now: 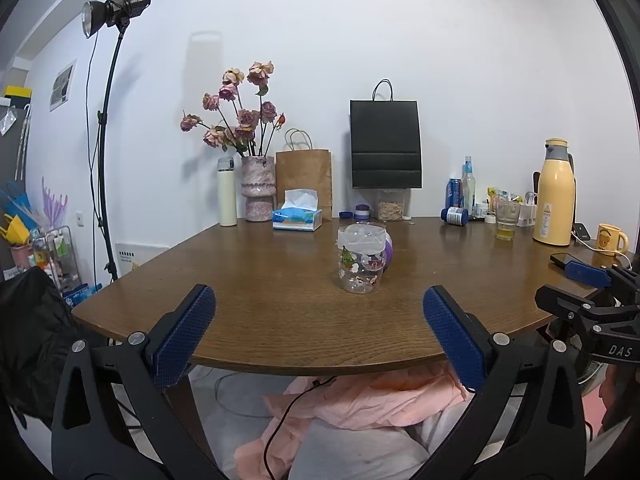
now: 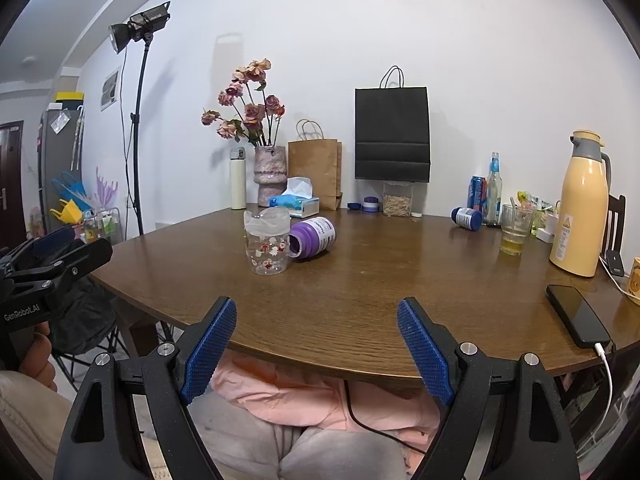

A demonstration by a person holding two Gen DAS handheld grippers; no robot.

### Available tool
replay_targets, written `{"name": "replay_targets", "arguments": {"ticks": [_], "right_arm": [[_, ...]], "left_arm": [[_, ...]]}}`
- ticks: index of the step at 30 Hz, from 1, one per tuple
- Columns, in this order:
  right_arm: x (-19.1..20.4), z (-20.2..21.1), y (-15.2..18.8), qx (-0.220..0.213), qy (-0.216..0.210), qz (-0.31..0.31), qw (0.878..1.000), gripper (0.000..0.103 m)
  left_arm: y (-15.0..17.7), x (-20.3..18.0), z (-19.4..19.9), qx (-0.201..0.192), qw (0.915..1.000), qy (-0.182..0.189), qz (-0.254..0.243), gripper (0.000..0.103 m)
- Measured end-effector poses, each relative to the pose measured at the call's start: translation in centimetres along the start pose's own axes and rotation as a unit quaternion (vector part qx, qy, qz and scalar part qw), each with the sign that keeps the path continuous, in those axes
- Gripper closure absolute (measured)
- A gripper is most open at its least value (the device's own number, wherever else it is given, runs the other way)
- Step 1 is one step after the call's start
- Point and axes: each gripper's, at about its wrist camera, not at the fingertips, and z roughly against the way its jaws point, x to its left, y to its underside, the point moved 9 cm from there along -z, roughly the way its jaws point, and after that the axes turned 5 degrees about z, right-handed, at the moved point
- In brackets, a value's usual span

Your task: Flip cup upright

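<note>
Both my left gripper (image 1: 319, 334) and right gripper (image 2: 317, 350) hung at the near edge of the brown wooden counter (image 2: 360, 292), jaws wide apart and empty. Well ahead, the clear printed plastic cup (image 2: 267, 240) stood with its mouth upward, touching a lying purple bottle (image 2: 313, 237), so I judged the flip done.

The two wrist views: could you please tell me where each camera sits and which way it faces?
Left wrist: sits behind the open left gripper, level with the brown wooden table, facing the clear printed plastic cup and wall; the right gripper shows at the right edge.
Right wrist: sits behind the open right gripper, facing likewise; the left gripper shows at the left edge.
Both share the cup, purple lying bottle and black paper bag.
</note>
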Motion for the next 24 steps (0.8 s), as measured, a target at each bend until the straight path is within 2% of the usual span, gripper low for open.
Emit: {"name": "replay_targets", "arguments": {"ticks": [15,24], "right_arm": [[-0.01,-0.06,0.00,0.000,-0.001,-0.001,1.000,0.015],[-0.04,-0.09,-0.01,0.001,-0.001,-0.001,1.000,0.015]], "left_arm": [[-0.08,0.08,-0.04,-0.002,1.0000,0.000,0.000,0.000],[-0.08,-0.65,-0.34,-0.001,0.9996,0.024,-0.013,0.000]]}}
